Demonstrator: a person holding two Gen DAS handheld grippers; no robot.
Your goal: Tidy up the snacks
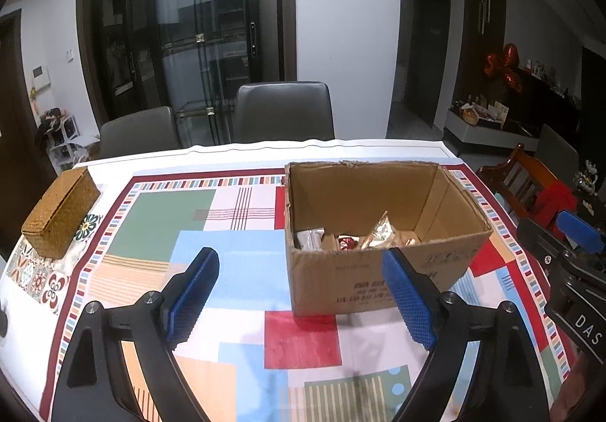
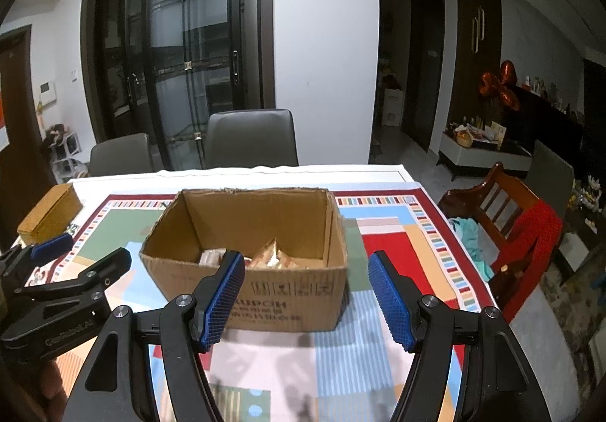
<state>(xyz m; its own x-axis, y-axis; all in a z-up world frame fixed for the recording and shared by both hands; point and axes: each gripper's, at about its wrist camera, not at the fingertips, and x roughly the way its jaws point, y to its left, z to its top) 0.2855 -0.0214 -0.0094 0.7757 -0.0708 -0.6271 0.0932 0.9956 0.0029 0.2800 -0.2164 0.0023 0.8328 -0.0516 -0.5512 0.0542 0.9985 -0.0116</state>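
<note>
An open cardboard box (image 1: 378, 270) stands on the patterned tablecloth, also in the right wrist view (image 2: 265, 293). Several wrapped snacks (image 1: 378, 234) lie inside it, gold, silver and red; they also show in the right wrist view (image 2: 270, 255). My left gripper (image 1: 301, 293) is open and empty, above the cloth in front of the box's left corner. My right gripper (image 2: 306, 293) is open and empty, just in front of the box's near wall. Each gripper shows in the other's view: the right one (image 1: 568, 270) and the left one (image 2: 68, 270).
A woven wicker box (image 1: 60, 214) with a closed lid sits at the table's left edge (image 2: 49, 214). Two grey chairs (image 1: 284, 111) stand behind the table. A wooden chair (image 2: 503, 225) with red cloth stands at the right. The tablecloth (image 1: 159, 225) covers the table.
</note>
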